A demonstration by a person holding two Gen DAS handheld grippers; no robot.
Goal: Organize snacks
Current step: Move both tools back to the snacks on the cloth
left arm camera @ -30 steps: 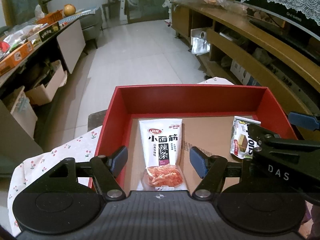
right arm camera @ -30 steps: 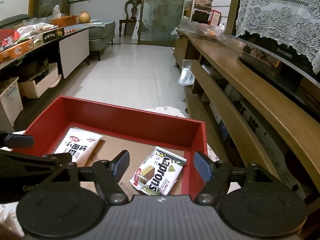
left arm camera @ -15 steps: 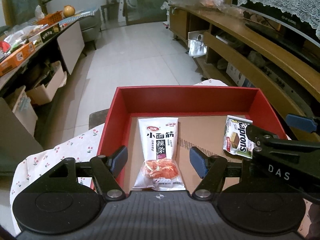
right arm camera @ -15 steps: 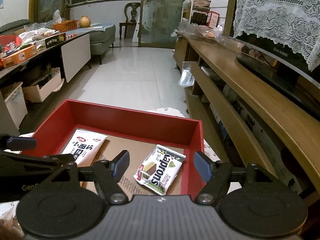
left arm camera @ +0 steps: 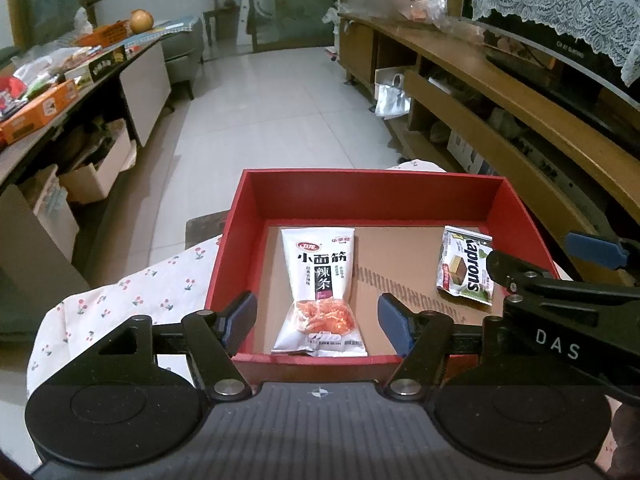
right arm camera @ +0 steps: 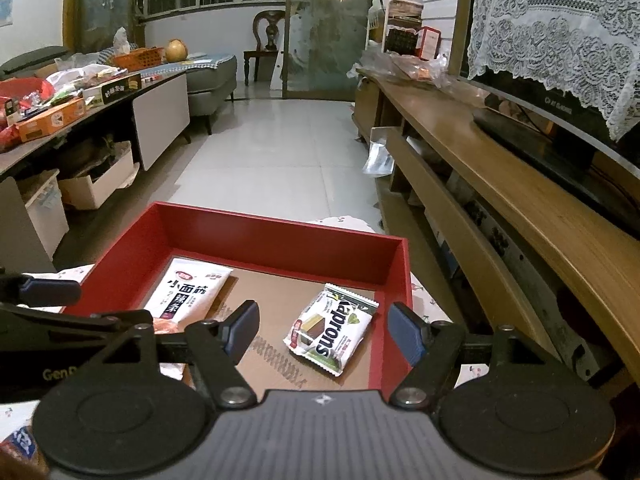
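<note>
Snack packets: white pouch (left arm camera: 319, 288), Kaprons wafer (left arm camera: 466, 265) flat in red box (left arm camera: 372, 194); both hand-held grippers (left arm camera: 318, 322) (right arm camera: 324, 328) wide, empty.

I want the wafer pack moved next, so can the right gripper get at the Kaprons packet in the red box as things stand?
Probably yes. The right gripper is open and empty, and the Kaprons packet lies flat and uncovered in the red box, apart from the spicy strip packet. The box wall beside it may crowd one finger.

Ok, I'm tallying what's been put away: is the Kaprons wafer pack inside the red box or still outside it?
Inside. The Kaprons pack lies flat on the cardboard floor of the red box, near its right wall, apart from the white spicy-strip pack.
</note>
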